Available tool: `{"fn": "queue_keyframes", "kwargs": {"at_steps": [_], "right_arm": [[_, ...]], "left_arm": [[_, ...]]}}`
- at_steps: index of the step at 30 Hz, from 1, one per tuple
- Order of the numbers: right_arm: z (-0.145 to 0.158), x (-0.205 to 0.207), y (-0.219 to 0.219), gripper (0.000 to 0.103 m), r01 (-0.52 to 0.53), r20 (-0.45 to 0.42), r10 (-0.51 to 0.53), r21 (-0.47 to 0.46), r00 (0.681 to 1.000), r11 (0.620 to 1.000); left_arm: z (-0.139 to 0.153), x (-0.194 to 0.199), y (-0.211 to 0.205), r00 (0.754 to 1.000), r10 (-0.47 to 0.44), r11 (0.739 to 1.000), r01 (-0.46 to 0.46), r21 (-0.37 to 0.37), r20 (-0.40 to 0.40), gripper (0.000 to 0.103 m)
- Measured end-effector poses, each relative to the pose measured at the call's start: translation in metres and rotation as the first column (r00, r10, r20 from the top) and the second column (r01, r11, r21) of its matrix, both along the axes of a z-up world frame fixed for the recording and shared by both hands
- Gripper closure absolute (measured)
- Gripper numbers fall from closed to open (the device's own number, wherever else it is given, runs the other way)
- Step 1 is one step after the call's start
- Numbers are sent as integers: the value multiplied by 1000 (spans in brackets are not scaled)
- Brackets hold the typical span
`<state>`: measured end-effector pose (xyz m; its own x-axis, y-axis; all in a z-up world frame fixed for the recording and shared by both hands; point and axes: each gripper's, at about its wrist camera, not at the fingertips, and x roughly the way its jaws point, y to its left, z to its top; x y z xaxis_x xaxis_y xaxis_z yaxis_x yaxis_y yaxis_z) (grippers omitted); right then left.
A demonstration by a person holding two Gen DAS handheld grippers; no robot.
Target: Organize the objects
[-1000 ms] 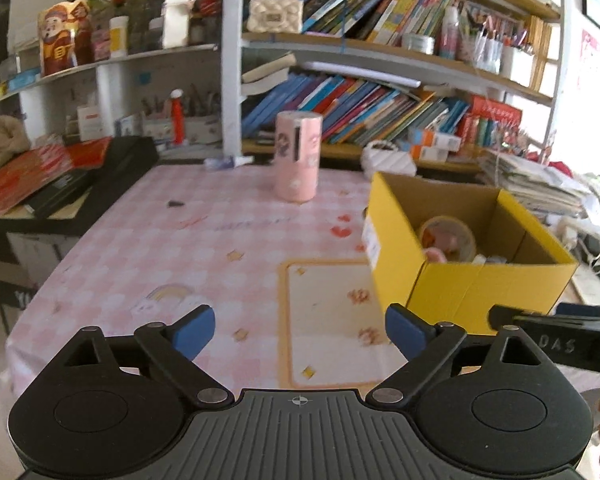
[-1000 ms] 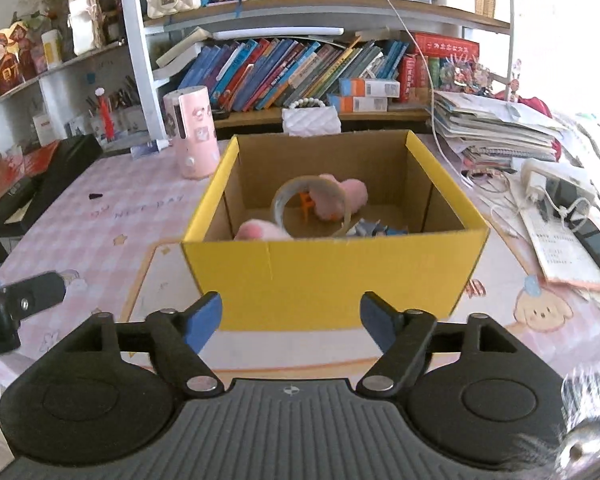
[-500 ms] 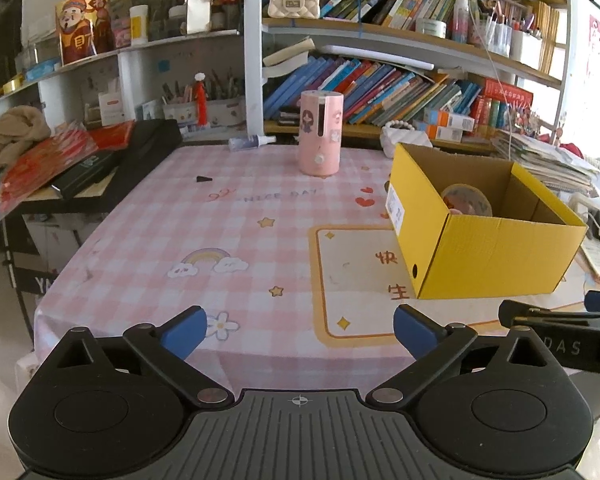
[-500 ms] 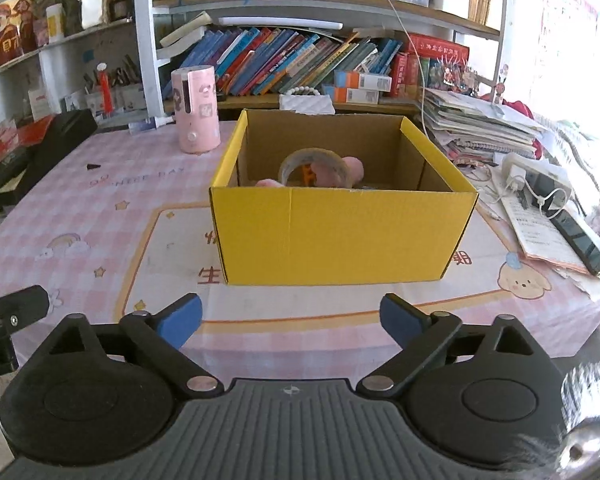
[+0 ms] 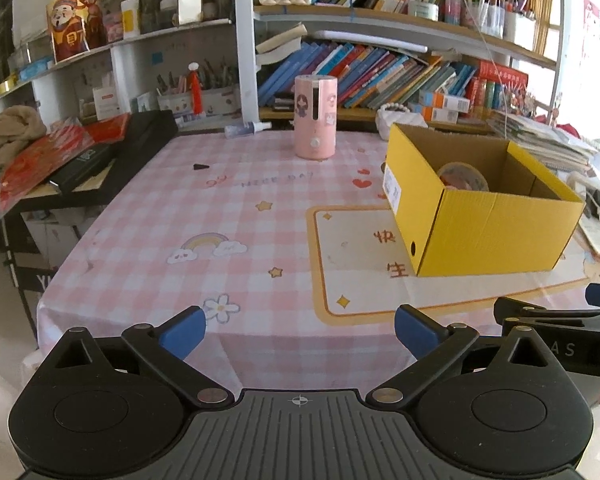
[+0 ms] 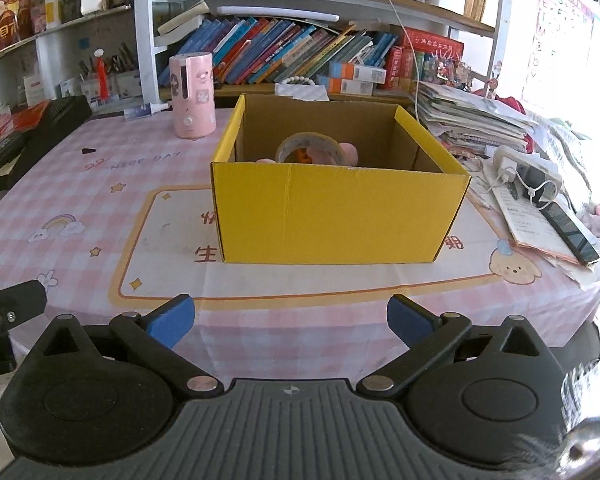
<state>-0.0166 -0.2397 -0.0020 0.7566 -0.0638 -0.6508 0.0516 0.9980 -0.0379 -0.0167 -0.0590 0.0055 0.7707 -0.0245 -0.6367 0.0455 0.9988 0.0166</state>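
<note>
**Q.** Where do the task's things lie, taking the yellow box [image 6: 340, 216] as landmark?

**A.** The yellow box stands on the pink checked table [image 5: 228, 216], partly on its printed cream panel. Inside the box, a roll of tape [image 6: 309, 148] stands on edge, with pink soft items [image 6: 350, 153] just beside it; how much more the box contains is hidden by its near wall. Beyond the box's left corner stands a pink cylinder [image 6: 191, 96], well apart from it.

**Q.** How would these handle?

**A.** Judged by appearance, the corrugated box is light and fairly stiff; its walls would flex if pinched, so a wall's upper rim or both end walls are the sensible holds. The tape roll is rigid and best taken across its ring. The cylinder looks smooth and could tip; hold it at mid-height.

**Q.** State and pose of each hand-held gripper?

**A.** The right hand-held gripper [image 6: 290, 318] faces the box's long near wall, tilted downward, before the table's edge. Its jaws have just been opening and stand wide, with nothing between them. The left hand-held gripper [image 5: 298, 330] sits left of the box, likewise tilted down. Its jaws too have been opening and are wide and empty.
</note>
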Motion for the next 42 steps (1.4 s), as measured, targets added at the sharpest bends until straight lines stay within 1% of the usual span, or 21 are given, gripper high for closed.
{"fn": "queue_keyframes", "kwargs": {"at_steps": [9, 15, 36, 42], "right_arm": [[-3, -4, 6, 0, -32, -16, 32, -5, 999, 999], [-5, -5, 11, 0, -39, -27, 39, -19, 999, 999], [-7, -1, 11, 0, -18, -40, 17, -21, 999, 1000], [-7, 0, 10, 0, -19, -43, 18, -21, 999, 1000]], "left_arm": [[-5, -1, -4, 999, 1, 999, 0, 33, -32, 1], [-6, -3, -5, 999, 24, 998, -22, 51, -37, 1], [-8, 0, -3, 998, 49, 998, -47, 33, -48, 1], [-9, 3, -2, 997, 52, 998, -51, 20, -63, 1]]}}
